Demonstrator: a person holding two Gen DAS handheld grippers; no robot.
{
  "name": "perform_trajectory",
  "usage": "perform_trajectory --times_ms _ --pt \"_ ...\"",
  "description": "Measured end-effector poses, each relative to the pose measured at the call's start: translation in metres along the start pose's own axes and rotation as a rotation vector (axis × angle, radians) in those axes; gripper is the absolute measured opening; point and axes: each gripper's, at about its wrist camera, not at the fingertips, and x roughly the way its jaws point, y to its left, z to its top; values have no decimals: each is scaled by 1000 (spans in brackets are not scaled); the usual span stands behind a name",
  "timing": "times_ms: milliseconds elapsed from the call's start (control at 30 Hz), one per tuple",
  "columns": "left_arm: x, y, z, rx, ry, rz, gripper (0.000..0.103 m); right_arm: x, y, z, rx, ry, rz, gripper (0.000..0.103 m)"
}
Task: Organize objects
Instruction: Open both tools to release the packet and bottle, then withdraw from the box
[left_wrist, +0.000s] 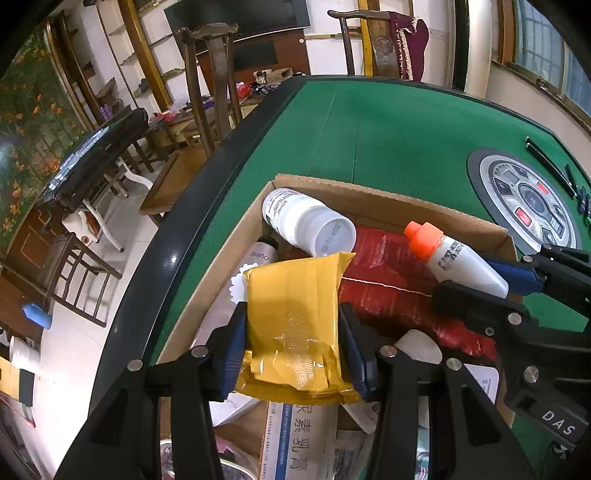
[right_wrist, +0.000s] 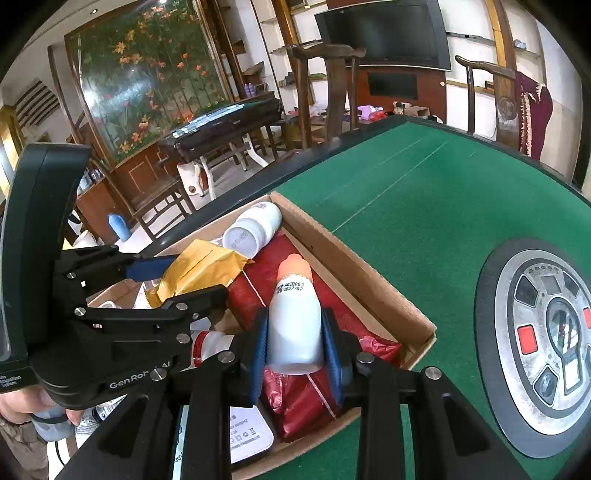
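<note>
Both claws loaded over the cardboard box (right_wrist: 354, 266).
Left claw (left_wrist: 293, 343) pinches yellow packet (left_wrist: 295, 317) mid-frame; right claw (right_wrist: 295, 350) pinches orange-capped bottle (right_wrist: 294, 321), likely for sorting.

A shallow cardboard box (right_wrist: 354, 266) sits on the green table (right_wrist: 424, 206), holding red packets (right_wrist: 343, 306) and a white bottle (right_wrist: 255, 227) on its side. Above it, a yellow packet (left_wrist: 295, 325) and an orange-capped white bottle (right_wrist: 295, 325) are each gripped aloft.
</note>
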Motion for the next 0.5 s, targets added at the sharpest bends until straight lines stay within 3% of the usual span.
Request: perform_trajectory --times_ms 67,133,200,367,500 --pt "0 -1 0 -4 -1 1 47 -1 -1 1 -4 1 -2 32" --pt "0 -2 1 -14 -1 -1 48 -5 0 1 -14 -8 -8 51" --pt "0 -1 1 -28 1 -8 51 -9 0 1 -15 -22 -6 56" --pt "-12 5 -2 -71 -14 -49 78 -24 0 -3 -9 -47 -5 63" --pt "-29 11 -7 -101 -42 -51 86 -38 0 -11 -15 -61 -33 77"
